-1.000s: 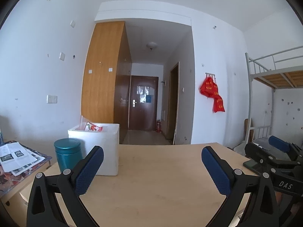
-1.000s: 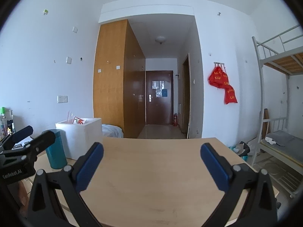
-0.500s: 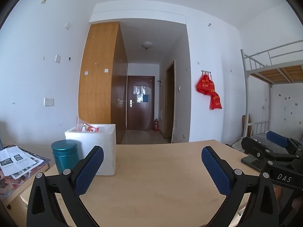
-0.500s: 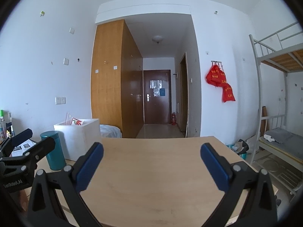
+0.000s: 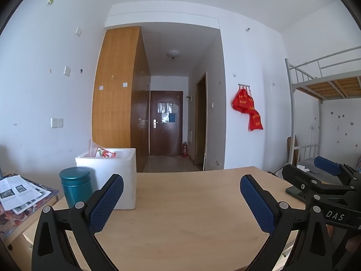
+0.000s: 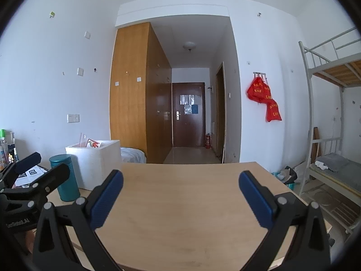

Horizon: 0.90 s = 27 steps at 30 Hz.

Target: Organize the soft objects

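Observation:
My left gripper (image 5: 181,199) is open above a light wooden table (image 5: 180,214), nothing between its blue pads. My right gripper (image 6: 180,196) is open too and holds nothing. In the left wrist view the right gripper (image 5: 325,180) shows at the right edge; in the right wrist view the left gripper (image 6: 33,176) shows at the left edge. A white foam box (image 5: 112,176) stands at the table's far left with a red-printed packet (image 5: 105,153) sticking out of it. No soft object lies on the table in either view.
A teal canister (image 5: 75,188) stands left of the foam box. Papers (image 5: 18,192) lie on a lower surface at far left. A dark phone (image 5: 295,192) rests at the table's right edge. Red bags (image 6: 265,98) hang on the wall. A bunk bed (image 6: 334,117) stands right.
Both views have tilted up slightly and the table sits lower in frame. The grippers stay open and side by side.

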Each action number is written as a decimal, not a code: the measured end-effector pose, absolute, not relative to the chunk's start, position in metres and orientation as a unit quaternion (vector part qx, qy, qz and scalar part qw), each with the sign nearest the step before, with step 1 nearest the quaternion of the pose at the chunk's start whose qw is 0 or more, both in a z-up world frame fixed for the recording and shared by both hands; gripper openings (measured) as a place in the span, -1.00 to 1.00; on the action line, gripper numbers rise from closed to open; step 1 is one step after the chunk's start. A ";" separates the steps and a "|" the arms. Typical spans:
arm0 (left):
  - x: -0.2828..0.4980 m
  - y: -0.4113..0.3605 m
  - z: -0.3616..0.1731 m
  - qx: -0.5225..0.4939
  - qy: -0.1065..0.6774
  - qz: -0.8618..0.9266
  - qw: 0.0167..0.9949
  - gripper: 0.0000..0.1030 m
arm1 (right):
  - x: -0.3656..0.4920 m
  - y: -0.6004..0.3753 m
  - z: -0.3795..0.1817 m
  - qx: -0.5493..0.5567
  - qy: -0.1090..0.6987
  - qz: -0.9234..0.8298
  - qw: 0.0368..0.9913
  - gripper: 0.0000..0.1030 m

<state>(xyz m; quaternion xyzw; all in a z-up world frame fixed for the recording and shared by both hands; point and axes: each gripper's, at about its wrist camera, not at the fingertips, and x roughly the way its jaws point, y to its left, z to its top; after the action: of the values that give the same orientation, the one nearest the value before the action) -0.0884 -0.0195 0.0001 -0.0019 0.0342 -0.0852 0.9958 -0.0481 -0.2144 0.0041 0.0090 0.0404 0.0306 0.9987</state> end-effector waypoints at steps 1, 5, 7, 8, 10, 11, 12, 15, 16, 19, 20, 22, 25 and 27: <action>-0.088 -0.019 0.000 -0.002 0.035 -0.084 0.996 1.00 | -0.048 -0.214 0.004 0.009 0.041 0.032 0.999 1.00; -0.088 -0.017 -0.003 -0.005 0.036 -0.082 0.996 1.00 | -0.049 -0.213 0.004 0.009 0.038 0.034 0.999 1.00; -0.088 -0.017 -0.004 -0.005 0.037 -0.081 0.996 1.00 | -0.048 -0.213 0.004 0.007 0.040 0.033 0.999 1.00; -0.088 -0.017 -0.004 -0.005 0.037 -0.082 0.996 1.00 | -0.048 -0.213 0.004 0.007 0.040 0.033 0.999 1.00; -0.088 -0.015 -0.004 -0.010 0.035 -0.083 0.996 1.00 | -0.048 -0.213 0.003 0.006 0.041 0.032 0.999 1.00; -0.088 -0.015 -0.005 -0.010 0.035 -0.084 0.996 1.00 | -0.048 -0.213 0.003 0.006 0.041 0.031 0.999 1.00; -0.088 -0.015 -0.005 -0.010 0.035 -0.083 0.996 1.00 | -0.049 -0.214 0.003 0.007 0.041 0.031 0.999 1.00; -0.088 -0.014 -0.006 -0.010 0.035 -0.081 0.996 1.00 | -0.048 -0.214 0.003 0.009 0.043 0.032 0.999 1.00; -0.087 -0.013 -0.006 -0.010 0.037 -0.080 0.996 1.00 | -0.048 -0.214 0.003 0.008 0.043 0.033 0.999 1.00; -0.088 -0.012 -0.008 -0.009 0.037 -0.079 0.996 1.00 | -0.047 -0.213 0.003 0.007 0.042 0.033 0.999 1.00; -0.088 -0.012 -0.008 -0.009 0.038 -0.079 0.996 1.00 | -0.047 -0.213 0.003 0.008 0.043 0.033 0.998 1.00; -0.088 -0.013 -0.008 -0.009 0.037 -0.078 0.996 1.00 | -0.047 -0.213 0.003 0.007 0.044 0.033 0.998 1.00; -0.088 -0.012 -0.008 -0.008 0.037 -0.077 0.996 1.00 | -0.046 -0.213 0.003 0.007 0.044 0.034 0.998 1.00; -0.088 -0.011 -0.009 -0.009 0.037 -0.077 0.996 1.00 | -0.046 -0.213 0.003 0.007 0.044 0.033 0.998 1.00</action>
<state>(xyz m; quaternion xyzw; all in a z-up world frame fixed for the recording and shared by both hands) -0.0878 -0.0114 -0.0089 -0.0086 0.0367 -0.0769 0.9963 -0.0462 -0.2129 0.0029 0.0070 0.0445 0.0334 0.9984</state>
